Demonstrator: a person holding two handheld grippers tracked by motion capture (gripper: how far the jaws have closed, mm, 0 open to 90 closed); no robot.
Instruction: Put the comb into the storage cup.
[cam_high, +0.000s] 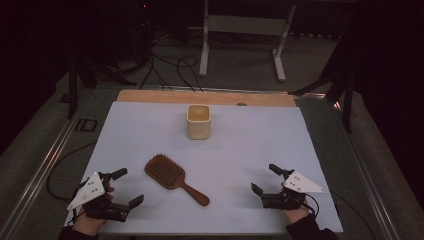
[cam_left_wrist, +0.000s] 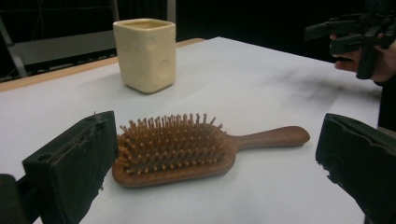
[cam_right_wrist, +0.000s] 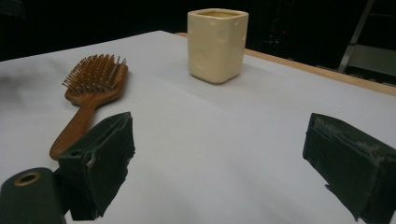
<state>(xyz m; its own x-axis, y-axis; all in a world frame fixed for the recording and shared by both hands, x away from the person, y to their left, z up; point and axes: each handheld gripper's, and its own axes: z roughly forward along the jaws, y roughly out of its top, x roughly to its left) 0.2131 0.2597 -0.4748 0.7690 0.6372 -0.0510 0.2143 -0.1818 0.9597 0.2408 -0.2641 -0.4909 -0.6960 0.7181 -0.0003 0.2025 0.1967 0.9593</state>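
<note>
- We see a cream square cup (cam_high: 198, 121) standing upright behind the wooden paddle hairbrush (cam_high: 172, 176), well apart from it.
- We hold the left gripper (cam_high: 127, 187) and right gripper (cam_high: 265, 179) wide open and empty, flanking the hairbrush on the white sheet (cam_high: 250, 145).

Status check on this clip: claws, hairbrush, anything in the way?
Left claw open, empty, beside the hairbrush. Right claw open, empty. Hairbrush flat, bristles up, untouched. Cream cup stands apart; nothing in the way.

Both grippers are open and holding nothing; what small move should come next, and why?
Probably ease the left gripper forward toward the hairbrush. Its jaws stand wide open and already frame the brush, which lies bristles-up, untouched, closer to it than to the right gripper; the cream cup stands farther back.
</note>
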